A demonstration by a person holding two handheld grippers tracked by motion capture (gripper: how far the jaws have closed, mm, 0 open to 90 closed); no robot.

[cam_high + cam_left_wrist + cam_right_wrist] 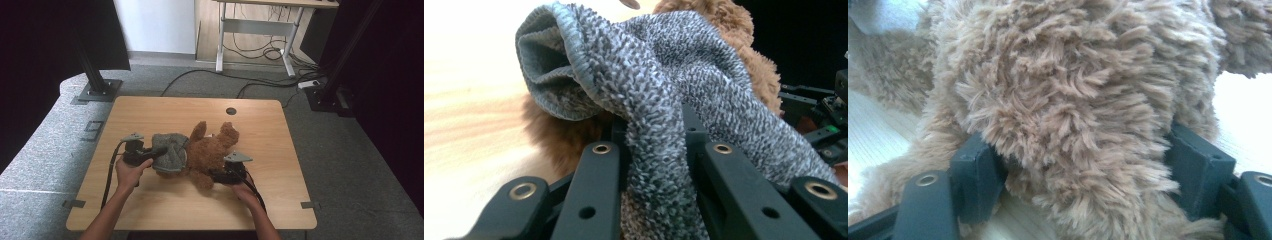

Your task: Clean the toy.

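A brown teddy bear (pixel 212 150) lies on its back in the middle of the wooden table (pixel 150 112). A grey knitted hat (pixel 170 150) covers its head at the left. My left gripper (pixel 161 151) comes in from the left and is shut on a fold of the hat. In the left gripper view the hat (pixel 649 60) is pinched between the black jaws of the left gripper (pixel 654 150), with the bear's fur (pixel 734 20) behind it. My right gripper (pixel 218 175) is shut on the bear's lower body, and thick fur (pixel 1073 100) bulges between the jaws of the right gripper (pixel 1085 160).
A round cable hole (pixel 230 111) sits near the table's far edge. Black stand bases (pixel 100 91) rest on the grey floor beyond the far corners. A white-legged desk (pixel 260 30) and loose cables (pixel 260 52) lie farther back.
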